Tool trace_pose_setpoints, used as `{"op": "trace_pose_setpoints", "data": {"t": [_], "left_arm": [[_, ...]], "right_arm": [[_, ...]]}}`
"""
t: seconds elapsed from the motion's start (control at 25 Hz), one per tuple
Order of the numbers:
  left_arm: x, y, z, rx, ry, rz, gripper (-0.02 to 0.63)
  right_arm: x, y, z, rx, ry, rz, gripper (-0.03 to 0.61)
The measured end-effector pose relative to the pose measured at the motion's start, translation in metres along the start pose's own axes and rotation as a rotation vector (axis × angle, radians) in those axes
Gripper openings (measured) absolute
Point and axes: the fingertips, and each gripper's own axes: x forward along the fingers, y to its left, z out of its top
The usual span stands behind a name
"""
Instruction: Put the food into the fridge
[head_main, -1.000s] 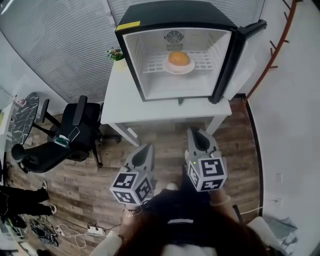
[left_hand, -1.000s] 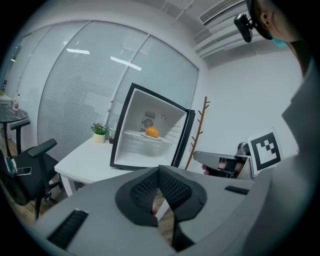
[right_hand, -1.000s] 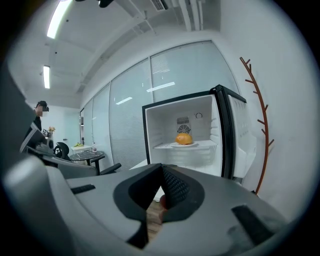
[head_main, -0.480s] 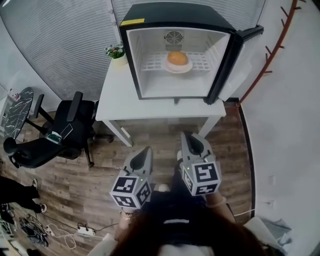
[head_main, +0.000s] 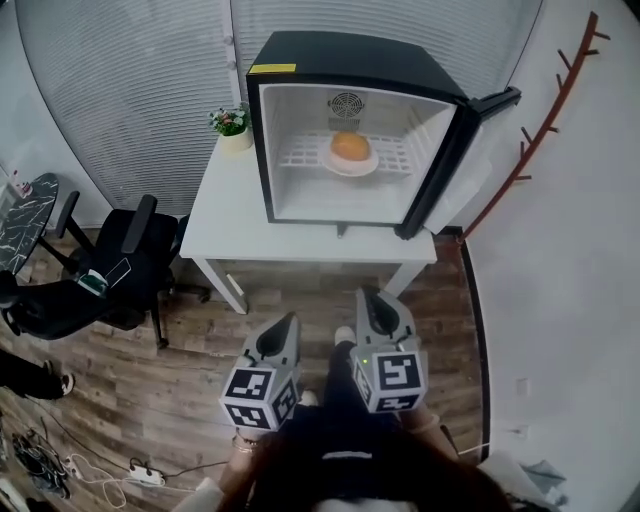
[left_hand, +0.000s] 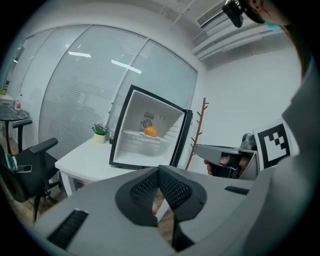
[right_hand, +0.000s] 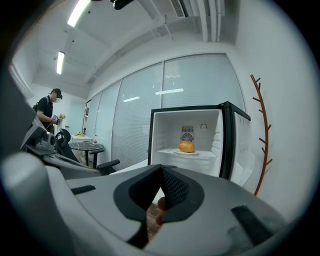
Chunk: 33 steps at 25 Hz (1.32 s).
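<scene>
A small black fridge stands on a white table with its door swung open to the right. On its wire shelf an orange round food rests on a white plate. My left gripper and right gripper hang well in front of the table, above the wood floor, both shut with nothing between their pads. The right gripper also shows in the left gripper view.
A potted plant sits at the table's back left corner. A black office chair stands left of the table, a round dark table beyond it. A brown coat rack lines the right wall. A person stands far left.
The head view has drawn back and shifted: fridge and table sit lower and slightly further off, and both grippers have slid down the frame. The jaws stay shut.
</scene>
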Motion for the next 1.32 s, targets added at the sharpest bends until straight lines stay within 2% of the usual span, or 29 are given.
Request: {"op": "trace_pose_setpoints", "data": {"t": [0.52, 0.72, 1.0, 1.16, 1.32], "left_arm": [[0.024, -0.023, 0.007, 0.011, -0.011, -0.042, 0.002], [0.029, -0.031, -0.001, -0.001, 0.008, -0.063, 0.002], [0.037, -0.039, -0.002, 0.002, 0.025, -0.085, 0.002], [0.036, -0.047, -0.007, 0.007, 0.036, -0.105, 0.002], [0.034, -0.047, -0.009, 0.007, 0.048, -0.104, 0.002]], "right_arm": [[-0.009, -0.019, 0.009, -0.037, -0.003, -0.018, -0.006], [-0.02, -0.025, 0.013, -0.047, -0.065, -0.048, -0.006], [-0.028, -0.037, 0.012, -0.009, -0.065, -0.067, -0.006], [-0.03, -0.036, 0.015, 0.034, -0.106, -0.038, -0.006], [-0.03, -0.033, 0.016, 0.05, -0.103, -0.028, -0.006]]}}
